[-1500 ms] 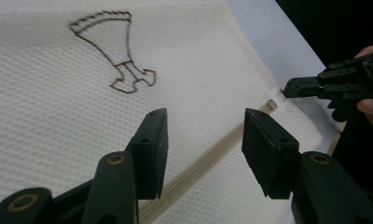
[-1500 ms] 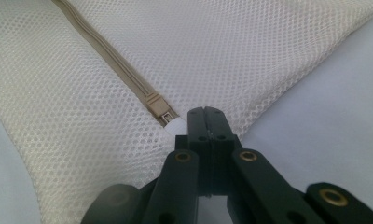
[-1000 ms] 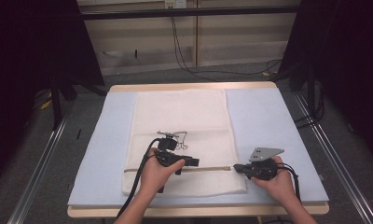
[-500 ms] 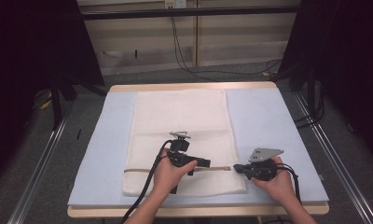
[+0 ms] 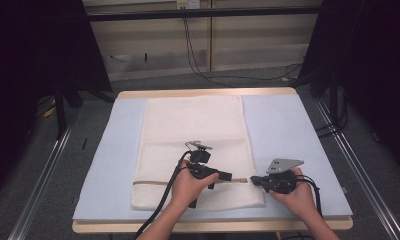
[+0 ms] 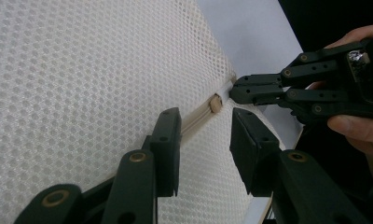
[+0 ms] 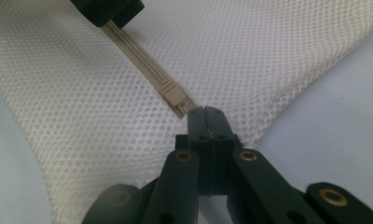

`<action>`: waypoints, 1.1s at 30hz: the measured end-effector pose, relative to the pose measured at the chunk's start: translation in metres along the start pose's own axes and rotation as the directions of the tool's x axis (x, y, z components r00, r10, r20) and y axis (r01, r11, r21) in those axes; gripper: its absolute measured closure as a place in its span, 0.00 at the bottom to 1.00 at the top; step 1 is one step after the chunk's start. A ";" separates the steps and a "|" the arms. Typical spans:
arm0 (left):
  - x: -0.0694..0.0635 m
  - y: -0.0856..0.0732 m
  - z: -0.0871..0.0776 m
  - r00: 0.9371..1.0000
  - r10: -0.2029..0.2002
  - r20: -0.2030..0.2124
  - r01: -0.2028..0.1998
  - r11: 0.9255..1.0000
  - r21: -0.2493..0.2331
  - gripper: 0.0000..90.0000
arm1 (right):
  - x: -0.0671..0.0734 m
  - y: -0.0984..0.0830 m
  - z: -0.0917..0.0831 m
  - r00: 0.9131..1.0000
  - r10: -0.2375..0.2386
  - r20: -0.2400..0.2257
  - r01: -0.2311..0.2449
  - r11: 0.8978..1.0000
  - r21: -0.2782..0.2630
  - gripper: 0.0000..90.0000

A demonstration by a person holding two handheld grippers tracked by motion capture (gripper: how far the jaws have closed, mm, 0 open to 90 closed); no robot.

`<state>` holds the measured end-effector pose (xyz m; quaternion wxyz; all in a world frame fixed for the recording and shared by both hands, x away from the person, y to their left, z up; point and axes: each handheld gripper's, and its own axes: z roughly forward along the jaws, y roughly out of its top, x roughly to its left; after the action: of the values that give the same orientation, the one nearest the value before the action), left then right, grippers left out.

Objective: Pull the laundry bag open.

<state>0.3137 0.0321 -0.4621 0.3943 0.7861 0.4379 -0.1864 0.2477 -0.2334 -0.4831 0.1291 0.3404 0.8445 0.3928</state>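
Rightward along the beige zipper (image 6: 201, 116) slid the half-open, closing left gripper (image 6: 205, 140); right gripper (image 7: 206, 114) seemingly pinches its end.

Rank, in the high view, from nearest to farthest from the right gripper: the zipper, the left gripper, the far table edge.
From the right gripper:
1. Zipper, its end at the jaw tips.
2. Left gripper, just leftward along the zipper.
3. Far table edge, at the top.

This is looking like a lab or a recording room, not a home. A wooden table (image 5: 208, 93) is standing on a grey carpet floor (image 5: 53, 165) and is wearing a pale blue mat (image 5: 288, 135). Black curtains (image 5: 33, 55) are hanging at both sides, metal rails (image 5: 43, 175) are running along the floor, and loose cables (image 5: 198, 60) are hanging before the beige wall panels (image 5: 248, 45).
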 end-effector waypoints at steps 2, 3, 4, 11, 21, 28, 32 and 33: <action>0.000 0.001 0.002 1.000 -0.002 -0.006 0.002 1.000 0.021 0.71 | 0.000 0.000 0.000 1.000 0.001 0.000 -0.001 1.000 0.000 1.00; -0.001 0.002 0.003 1.000 -0.002 -0.006 0.002 1.000 0.017 0.72 | 0.000 0.000 0.000 1.000 0.000 0.000 0.000 1.000 -0.001 1.00; -0.002 0.003 0.004 1.000 -0.003 -0.006 0.003 1.000 0.016 0.72 | 0.000 0.000 0.000 1.000 0.000 -0.001 0.000 1.000 0.000 1.00; -0.005 0.005 0.009 1.000 0.015 -0.018 -0.015 1.000 0.019 0.70 | 0.000 0.000 0.000 1.000 0.001 -0.001 -0.001 1.000 0.000 1.00; -0.007 0.007 0.021 1.000 -0.002 -0.002 0.002 0.999 0.048 0.71 | 0.000 0.000 0.000 1.000 0.008 -0.001 -0.008 1.000 0.002 1.00; -0.005 0.008 0.027 1.000 -0.016 0.001 0.016 0.998 0.053 0.72 | 0.000 0.000 0.000 1.000 0.006 0.001 -0.006 1.000 0.001 1.00; -0.005 0.008 0.032 1.000 -0.027 0.016 0.026 0.998 0.050 0.74 | 0.000 0.000 0.000 1.000 0.012 -0.002 -0.012 1.000 0.001 1.00; -0.006 0.008 0.034 0.999 -0.040 0.017 0.039 0.998 0.053 0.74 | -0.001 0.000 0.000 1.000 0.012 -0.005 -0.012 1.000 0.001 1.00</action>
<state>0.3186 -0.0003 -0.4753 0.3736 0.7859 0.4446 -0.2126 0.2481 -0.2338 -0.4833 0.1242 0.3447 0.8429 0.3941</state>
